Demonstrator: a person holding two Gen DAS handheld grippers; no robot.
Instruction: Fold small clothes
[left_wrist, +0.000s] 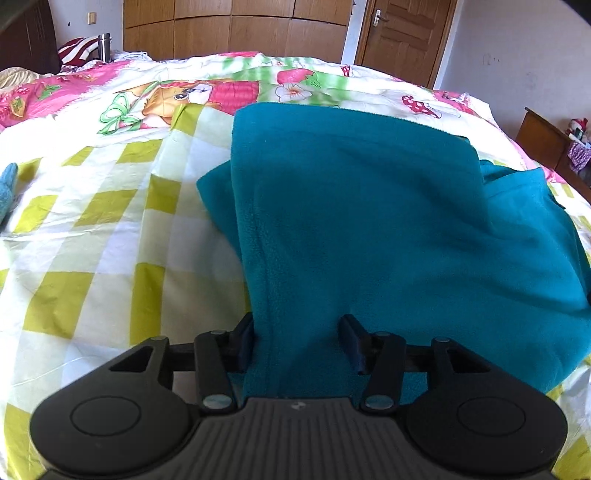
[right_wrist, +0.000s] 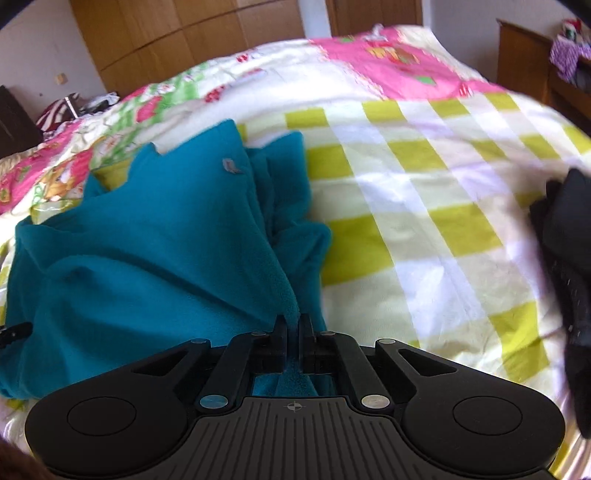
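Nearest in the right wrist view, the right gripper (right_wrist: 294, 326) tilts steeply down toward the bed, its jaws clenched on a thin ridge of the teal fleece garment (right_wrist: 155, 240); the fabric runs up between the pads and fans out from them. From that pinched edge the fleece spreads to the left and away, lumpy and partly folded over itself, with a small grey tag (right_wrist: 231, 166) showing on its upper layer. Its long axis in this view runs from the gripper toward the far left.

Likewise angled down, the left gripper (left_wrist: 301, 338) has its jaws standing apart, with a broad fold of the same fleece (left_wrist: 369, 206) lying between them; whether the pads press the cloth I cannot tell. In that view the garment stretches straight away from the gripper, its folded far edge lying roughly crosswise, and more fleece bunches out to the right.

The garment lies on a bed under a checked yellow-green and white bedspread (left_wrist: 92, 229), which turns to a pink cartoon print farther off. A dark garment (right_wrist: 569, 266) lies at the right edge, well apart from the fleece. Beyond the bed stand a wooden wardrobe (left_wrist: 236, 29) and a door (left_wrist: 402, 33).
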